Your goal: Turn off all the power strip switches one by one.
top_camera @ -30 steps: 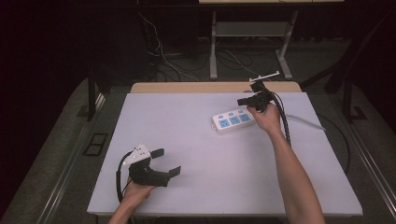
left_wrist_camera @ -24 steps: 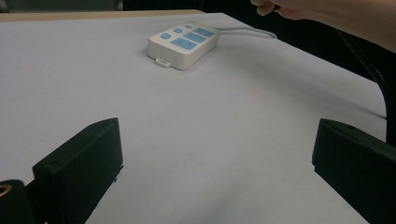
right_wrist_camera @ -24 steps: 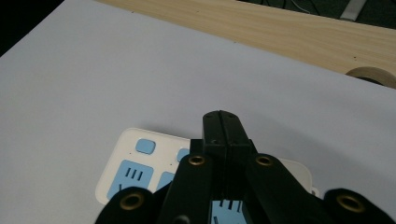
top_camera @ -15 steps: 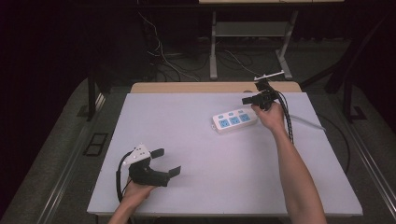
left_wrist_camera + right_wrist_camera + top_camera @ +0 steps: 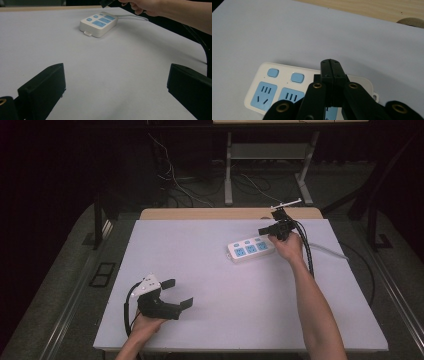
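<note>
The right hand-held gripper [image 5: 270, 229] is clenched, its jaws pressed flat together with nothing between them, and hangs just over the power strip [image 5: 251, 248] at its right end; whether it touches the strip cannot be told. The strip, white with blue sockets and buttons, lies flat toward the far right of the counter [image 5: 210, 270], its cord [image 5: 327, 251] trailing off to the right. The left hand-held gripper [image 5: 172, 295] rests near the counter's front left edge, released, jaws wide apart and empty, well apart from the strip.
</note>
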The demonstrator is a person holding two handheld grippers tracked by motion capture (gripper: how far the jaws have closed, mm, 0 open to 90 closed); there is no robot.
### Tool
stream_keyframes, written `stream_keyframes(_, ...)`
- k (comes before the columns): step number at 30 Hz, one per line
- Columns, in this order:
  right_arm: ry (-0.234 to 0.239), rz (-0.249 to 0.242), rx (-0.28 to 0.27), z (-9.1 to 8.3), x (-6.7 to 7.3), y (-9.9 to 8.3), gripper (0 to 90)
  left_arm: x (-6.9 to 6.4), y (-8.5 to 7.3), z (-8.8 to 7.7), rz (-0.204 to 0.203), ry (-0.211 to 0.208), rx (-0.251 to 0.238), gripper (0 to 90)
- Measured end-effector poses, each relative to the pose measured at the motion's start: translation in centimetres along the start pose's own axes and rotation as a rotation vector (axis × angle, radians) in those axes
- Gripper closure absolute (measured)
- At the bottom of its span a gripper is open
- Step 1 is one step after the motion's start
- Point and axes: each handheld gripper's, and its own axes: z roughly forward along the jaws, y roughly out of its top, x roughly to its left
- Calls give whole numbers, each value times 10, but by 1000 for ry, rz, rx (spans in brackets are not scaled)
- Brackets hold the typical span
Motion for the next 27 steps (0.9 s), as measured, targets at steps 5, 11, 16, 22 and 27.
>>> stream_keyframes(5, 2, 2, 13, 4, 0, -2, 900, 0, 0, 0, 1, 1, 1, 1)
stream_keyframes(11, 6, 5, 27, 10, -1, -6, 900, 0, 0, 0, 0, 2, 0, 1)
stream_keyframes(16, 9, 11, 35, 14, -1, -9, 900, 0, 0, 0, 0, 1, 1, 1)
stream_keyframes(22, 10, 10, 29, 15, -1, -10, 900, 0, 0, 0, 1, 2, 2, 2)
stream_keyframes(27, -2, -8, 29, 15, 1, -10, 900, -1, 0, 0, 3, 1, 4, 2)
